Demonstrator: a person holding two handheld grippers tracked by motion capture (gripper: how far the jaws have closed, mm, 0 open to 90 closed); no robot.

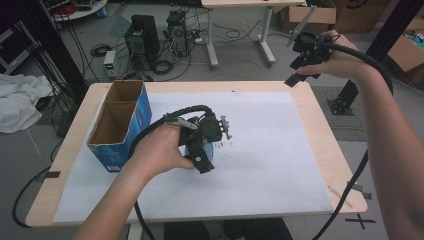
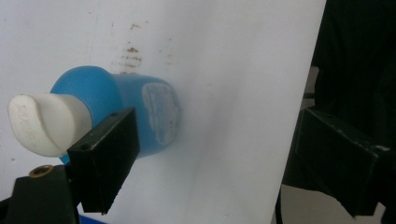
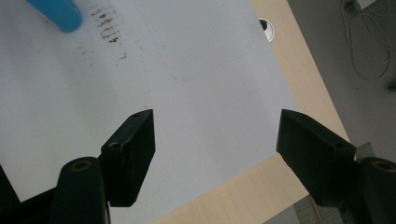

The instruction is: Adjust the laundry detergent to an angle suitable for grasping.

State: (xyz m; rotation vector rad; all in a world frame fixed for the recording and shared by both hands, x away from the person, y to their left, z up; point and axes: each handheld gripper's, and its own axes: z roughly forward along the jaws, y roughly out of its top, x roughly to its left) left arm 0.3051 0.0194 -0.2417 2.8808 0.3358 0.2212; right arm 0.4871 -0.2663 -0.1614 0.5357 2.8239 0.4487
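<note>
A blue bottle (image 2: pixel 140 112) with a white cap (image 2: pixel 42 123) lies on its side on the white sheet (image 2: pixel 224 60). My left gripper (image 2: pixel 219 140) is open, low over the sheet, with its left jaw in front of the bottle's neck and its right jaw far off to the side. In the high view the left gripper (image 1: pixel 200 150) covers most of the bottle (image 1: pixel 213 149) near the table's middle. My right gripper (image 1: pixel 296 70) is held high above the table's far right corner, open and holding nothing. The right gripper view looks down past the right gripper (image 3: pixel 217 123) at the bottle's end (image 3: pixel 60 14).
An open blue cardboard box (image 1: pixel 120 127) with two compartments stands at the left of the sheet, close to the left hand. Brown smudges (image 3: pixel 107 28) mark the paper beside the bottle. The wooden table (image 1: pixel 320 130) has a cable hole (image 3: pixel 267 24) near its far edge.
</note>
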